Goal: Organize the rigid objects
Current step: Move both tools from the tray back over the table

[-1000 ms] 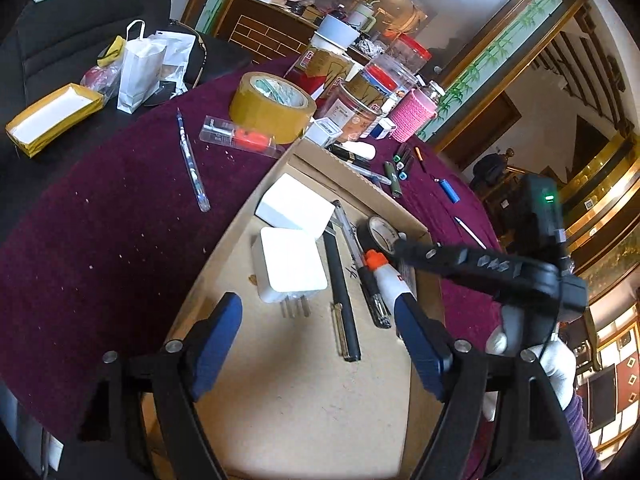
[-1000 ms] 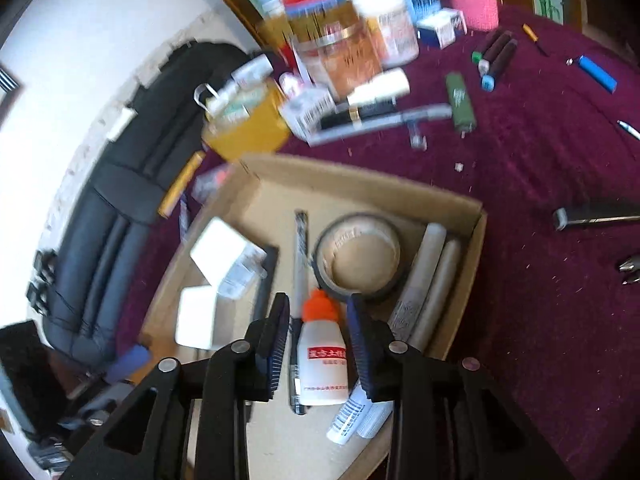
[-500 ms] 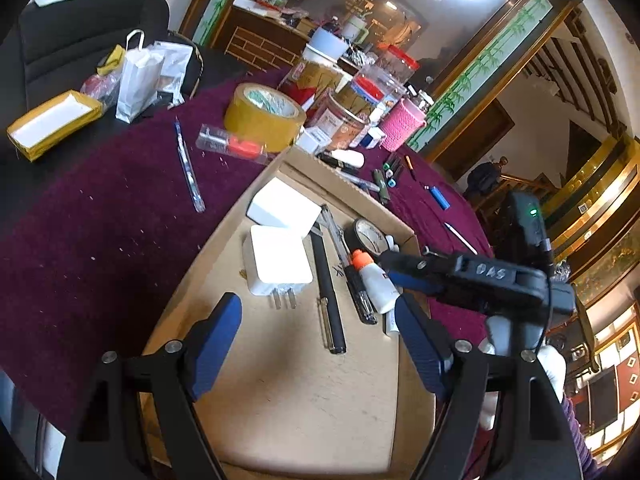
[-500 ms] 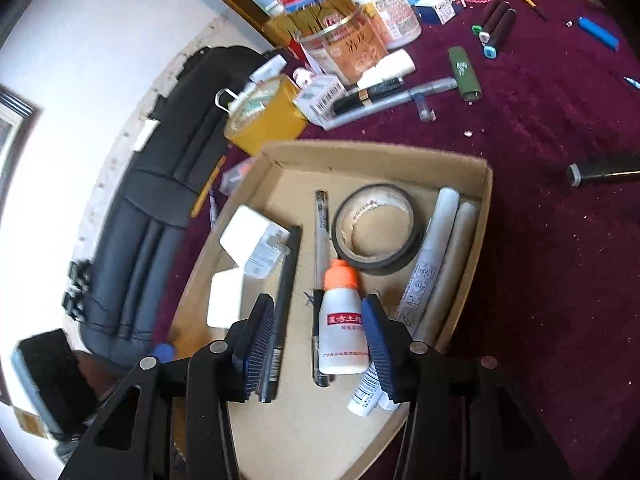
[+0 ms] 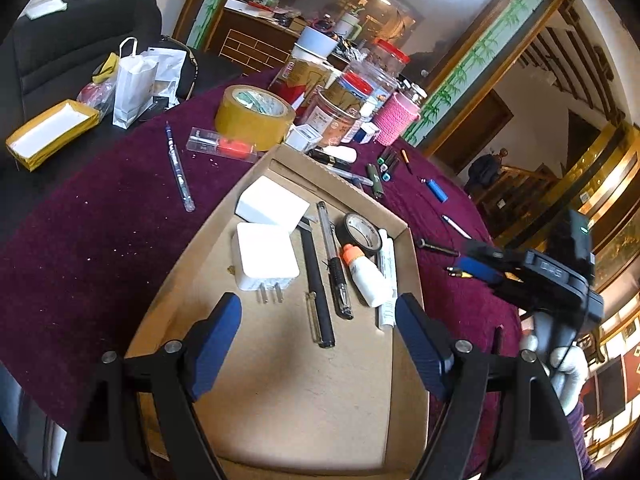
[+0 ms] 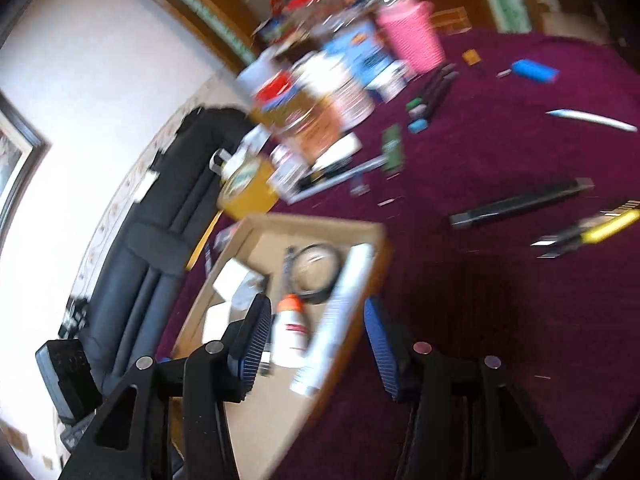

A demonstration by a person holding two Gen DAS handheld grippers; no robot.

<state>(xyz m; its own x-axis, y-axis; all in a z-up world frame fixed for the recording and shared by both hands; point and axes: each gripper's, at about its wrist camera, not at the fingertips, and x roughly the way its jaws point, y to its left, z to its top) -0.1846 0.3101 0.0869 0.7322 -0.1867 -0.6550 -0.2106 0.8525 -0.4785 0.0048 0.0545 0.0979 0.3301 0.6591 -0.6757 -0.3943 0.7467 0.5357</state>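
Observation:
A shallow cardboard tray [image 5: 300, 392] [image 6: 320, 222] on the purple cloth holds two white chargers [image 5: 266, 258], a black pen [image 5: 318, 292], a black tape roll [image 5: 360, 234] [image 6: 316, 266], white tubes and a white glue bottle [image 5: 366, 276] [image 6: 290, 328] with an orange cap. My left gripper [image 5: 318, 320] hangs open over the tray's near half, empty. My right gripper [image 6: 318, 332] [image 5: 472, 258] is over the tray's right rim; its jaws are opening and touch nothing. The bottle lies loose in the tray below them.
Loose on the cloth to the right are a black utility knife [image 6: 520, 204], a yellow-handled tool [image 6: 592, 232], a white pen [image 6: 592, 120], a blue lighter [image 6: 534, 70] and markers [image 6: 432, 92]. Jars, a pink cup [image 5: 394, 124] and a yellow tape roll [image 5: 252, 114] crowd the far side.
My right gripper's jaws have spread away from the glue bottle, which now lies in the tray. That gripper has drawn back to the right, past the tray's rim. The left gripper has stayed put.

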